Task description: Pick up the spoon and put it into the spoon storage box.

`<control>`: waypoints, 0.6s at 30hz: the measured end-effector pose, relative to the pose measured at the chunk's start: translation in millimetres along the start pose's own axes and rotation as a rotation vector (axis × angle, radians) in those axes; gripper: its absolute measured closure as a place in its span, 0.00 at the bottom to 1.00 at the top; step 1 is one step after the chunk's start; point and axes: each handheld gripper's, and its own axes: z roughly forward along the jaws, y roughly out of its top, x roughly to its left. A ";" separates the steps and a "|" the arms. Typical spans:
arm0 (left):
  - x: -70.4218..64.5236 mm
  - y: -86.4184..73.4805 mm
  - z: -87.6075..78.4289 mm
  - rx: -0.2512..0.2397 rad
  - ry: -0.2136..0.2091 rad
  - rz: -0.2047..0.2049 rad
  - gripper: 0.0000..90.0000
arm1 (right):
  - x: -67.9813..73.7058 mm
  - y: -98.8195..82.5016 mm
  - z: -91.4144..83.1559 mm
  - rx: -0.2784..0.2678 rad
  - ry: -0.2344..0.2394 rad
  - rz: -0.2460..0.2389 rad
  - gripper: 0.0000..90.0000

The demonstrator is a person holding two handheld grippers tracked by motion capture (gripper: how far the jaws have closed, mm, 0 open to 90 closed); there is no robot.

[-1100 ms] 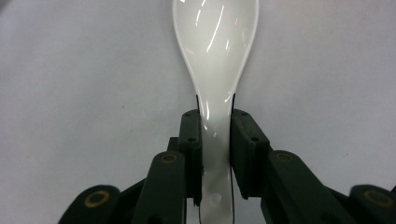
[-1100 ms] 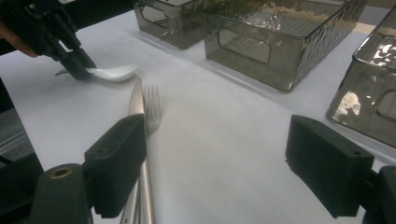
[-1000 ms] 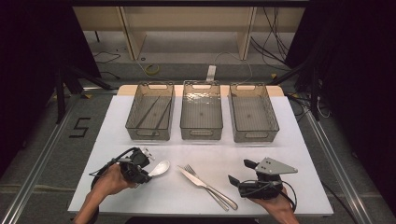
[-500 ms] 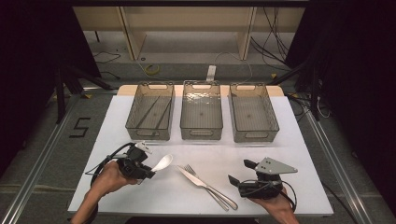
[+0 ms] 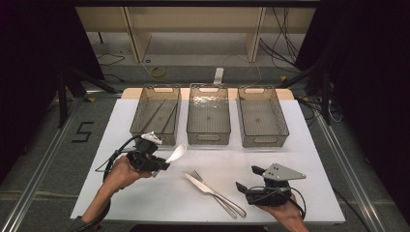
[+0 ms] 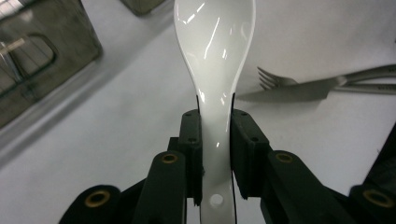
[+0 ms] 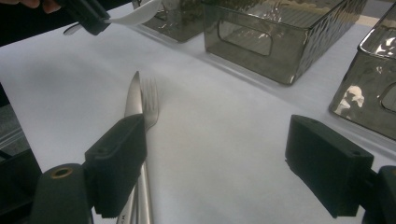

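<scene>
A white ceramic spoon (image 5: 176,153) (image 6: 215,56) hangs above the white table, bowl pointing toward the middle bin. My left gripper (image 5: 162,164) (image 6: 214,140) is shut on its handle, both pads pressing the sides. A metal knife (image 5: 205,187) (image 7: 133,100) and fork (image 5: 196,175) (image 7: 150,105) lie side by side on the table between the hands. My right gripper (image 5: 245,180) (image 7: 229,172) rests near the front right edge, jaws wide open with nothing between them, pointing left toward the cutlery. The spoon (image 7: 133,16) and the left gripper's jaws show far off in the right gripper view.
Three smoky clear plastic bins stand in a row at the back: the left bin (image 5: 155,115) holds thin dark sticks, the middle bin (image 5: 208,113) and right bin (image 5: 262,116) look bare. The table's front edge (image 5: 203,220) runs close under both hands.
My left gripper has lifted the spoon off the table and carried it slightly up and toward the bins. The right gripper, knife and fork have stayed put.
</scene>
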 end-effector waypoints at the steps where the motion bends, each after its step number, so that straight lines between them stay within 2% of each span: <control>1: 2.0 2.5 -0.1 -0.013 -0.007 -0.009 0.83 | -0.1 -0.1 0.1 -0.001 0.000 0.001 0.24; 4: 6.4 10.5 0.5 -0.024 0.011 -0.018 0.83 | -0.6 -0.5 0.8 -0.005 0.002 0.002 0.24; 8: 10.0 20.9 0.9 -0.035 0.052 -0.008 0.83 | 0.2 -0.2 0.6 0.001 -0.005 -0.004 0.24; 11: 13.2 27.7 2.2 -0.043 0.063 -0.014 0.83 | 0.3 -0.4 1.1 0.001 -0.002 -0.004 0.24; 18: 20.0 48.9 1.7 -0.065 0.105 0.006 0.83 | 0.1 -0.3 0.7 0.003 -0.005 -0.005 0.24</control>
